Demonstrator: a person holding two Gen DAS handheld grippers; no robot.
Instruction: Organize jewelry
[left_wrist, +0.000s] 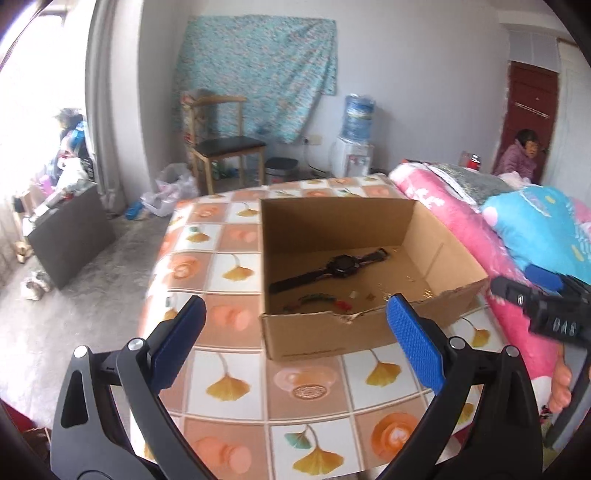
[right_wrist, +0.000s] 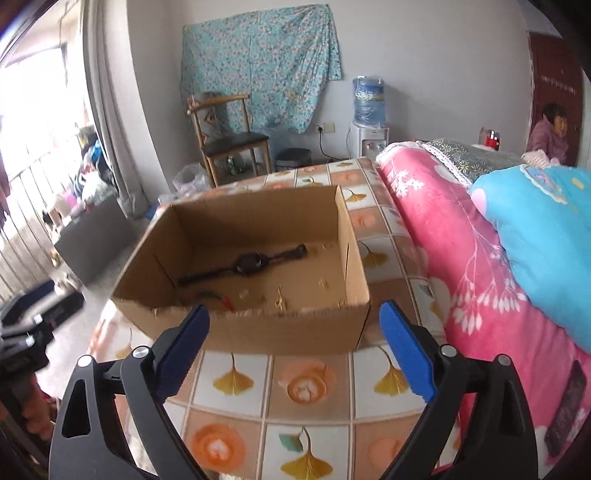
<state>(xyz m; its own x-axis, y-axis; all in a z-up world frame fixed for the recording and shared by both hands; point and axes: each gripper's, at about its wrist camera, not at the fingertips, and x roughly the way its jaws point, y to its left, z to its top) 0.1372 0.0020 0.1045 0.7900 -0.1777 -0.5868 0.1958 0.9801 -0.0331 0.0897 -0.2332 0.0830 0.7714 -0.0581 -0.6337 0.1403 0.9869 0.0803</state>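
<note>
jewelry: small bits lie on floor of the cardboard box (left_wrist: 439, 258). Black watch (left_wrist: 341, 266) across the middle; green-and-red bracelet (left_wrist: 317, 299) near front wall; a few tiny gold pcs (right_wrist: 280, 300) beside it, too small to id.
box: open top, front rim torn and ragged, sits on the tablecloth (left_wrist: 229, 384) w/ ginkgo-leaf squares, right side near the pink quilt (right_wrist: 436, 221).
left gripper (left_wrist: 295, 343): jaws spread wide, nothing betw. them, held short of the box front wall, not touching it.
right gripper (right_wrist: 293, 349): jaws spread wide too, empty, just in front of the box's front wall.
done so far: by the look, several pcs already in the box; both tongs free.
left to do: can't see any loose jewelry on the cloth in either view, so task prob. near its end, or more items sit out of frame — can't tell.
surroundings: blue pillow (right_wrist: 543, 229) on the quilt; chair (left_wrist: 221, 147) and water dispenser (left_wrist: 356, 144) by far wall; a person (left_wrist: 519, 153) sits by the door.
</note>
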